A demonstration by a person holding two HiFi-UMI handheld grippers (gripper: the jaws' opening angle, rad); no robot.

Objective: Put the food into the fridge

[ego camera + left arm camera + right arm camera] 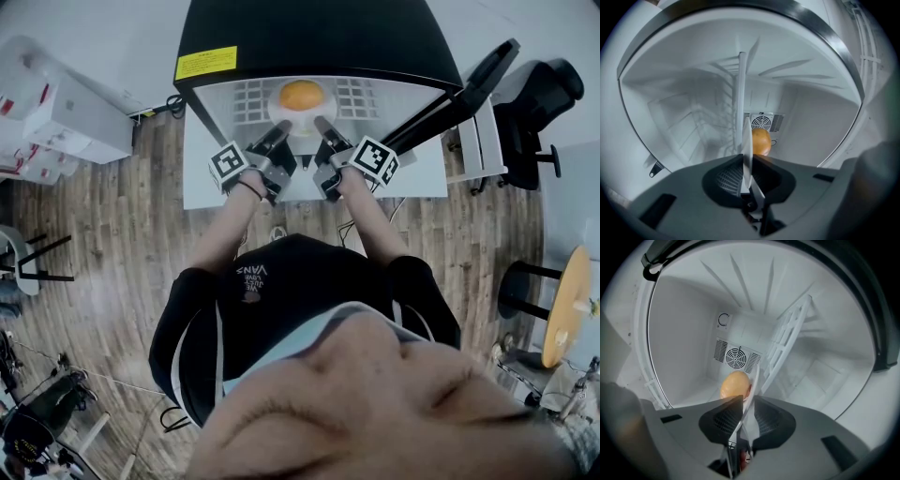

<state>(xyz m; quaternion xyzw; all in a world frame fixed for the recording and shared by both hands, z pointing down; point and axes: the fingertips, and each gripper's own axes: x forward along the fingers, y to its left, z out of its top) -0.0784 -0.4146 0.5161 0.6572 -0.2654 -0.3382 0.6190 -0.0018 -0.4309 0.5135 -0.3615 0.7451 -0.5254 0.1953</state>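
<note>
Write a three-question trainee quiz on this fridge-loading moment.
1. Multiple choice: what do the left gripper and right gripper both clamp? A) the white plate B) a bottle C) a door handle.
2. True or false: the round orange food is pinched directly between jaws.
3. Fill in: the plate is held inside the open ____.
Key: 1 A; 2 false; 3 fridge.

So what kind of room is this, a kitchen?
Probably an office or workroom, not a kitchen. The small black fridge stands on a white table, with a black office chair beside it, stacked white boxes and a wooden floor.
</note>
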